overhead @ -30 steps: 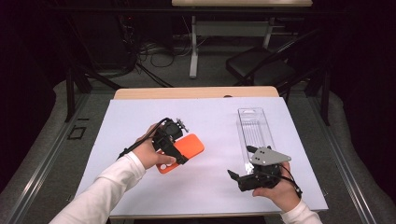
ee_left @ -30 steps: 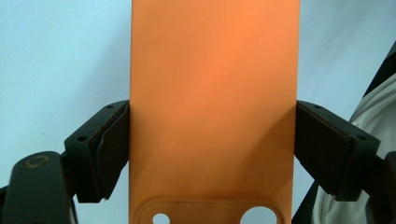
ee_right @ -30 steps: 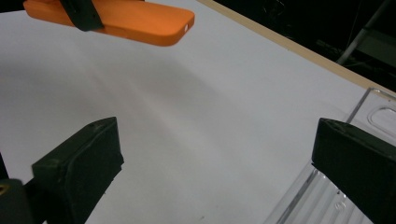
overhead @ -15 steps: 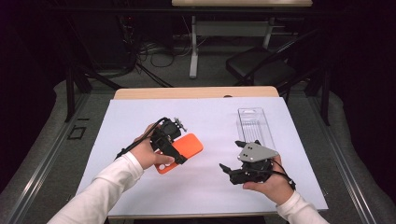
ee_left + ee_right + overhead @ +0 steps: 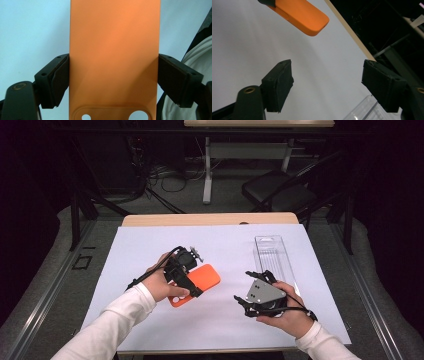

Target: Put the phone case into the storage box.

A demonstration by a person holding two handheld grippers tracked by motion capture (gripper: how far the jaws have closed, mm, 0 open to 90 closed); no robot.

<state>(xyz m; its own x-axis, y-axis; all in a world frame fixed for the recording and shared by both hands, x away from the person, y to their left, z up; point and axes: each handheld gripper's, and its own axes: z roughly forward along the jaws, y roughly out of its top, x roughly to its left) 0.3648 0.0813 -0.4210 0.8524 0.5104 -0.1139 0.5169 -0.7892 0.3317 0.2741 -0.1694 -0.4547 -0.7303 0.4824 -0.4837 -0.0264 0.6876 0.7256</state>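
Between the left gripper pads sits the clamped orange phone case; right gripper, closing, holds nothing.

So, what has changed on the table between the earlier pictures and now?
The right tool moved left and a little away from the person, off the clear plastic box toward the middle of the white sheet. Its jaws have just been closing, with nothing between them. The left tool stayed in place, clamped on the sides of the orange phone case. The box did not move.
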